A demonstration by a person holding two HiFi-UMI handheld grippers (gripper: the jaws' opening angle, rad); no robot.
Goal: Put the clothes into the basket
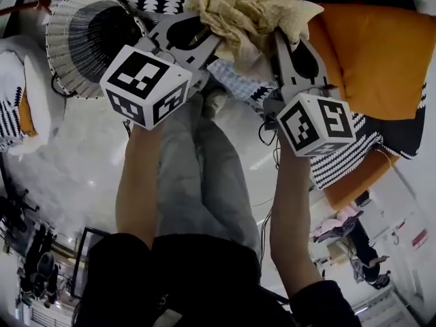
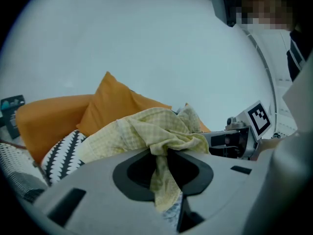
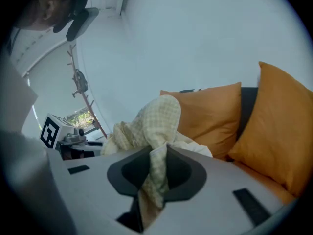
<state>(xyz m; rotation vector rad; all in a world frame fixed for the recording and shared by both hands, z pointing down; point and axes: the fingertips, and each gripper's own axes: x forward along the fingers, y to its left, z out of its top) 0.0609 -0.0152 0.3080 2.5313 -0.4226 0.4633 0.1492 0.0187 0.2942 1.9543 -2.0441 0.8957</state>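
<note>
The yellow checked garment [image 1: 238, 12] is bunched between the two grippers. One fold runs down through the jaws of the left gripper [image 2: 164, 177], which pinch it. Another fold is nipped the same way in the narrow jaws of the right gripper [image 3: 154, 180]. A pale blue checked cloth [image 1: 235, 84] hangs under the bundle and may also be caught at the left jaws, though that corner is dim.

In the head view both bare forearms reach forward. The left gripper [image 1: 208, 36] and right gripper [image 1: 281, 36] are held side by side, angled towards each other. The garment hangs just right of the woven basket [image 1: 82, 39], in front of the orange cushions [image 1: 375, 53].
</note>
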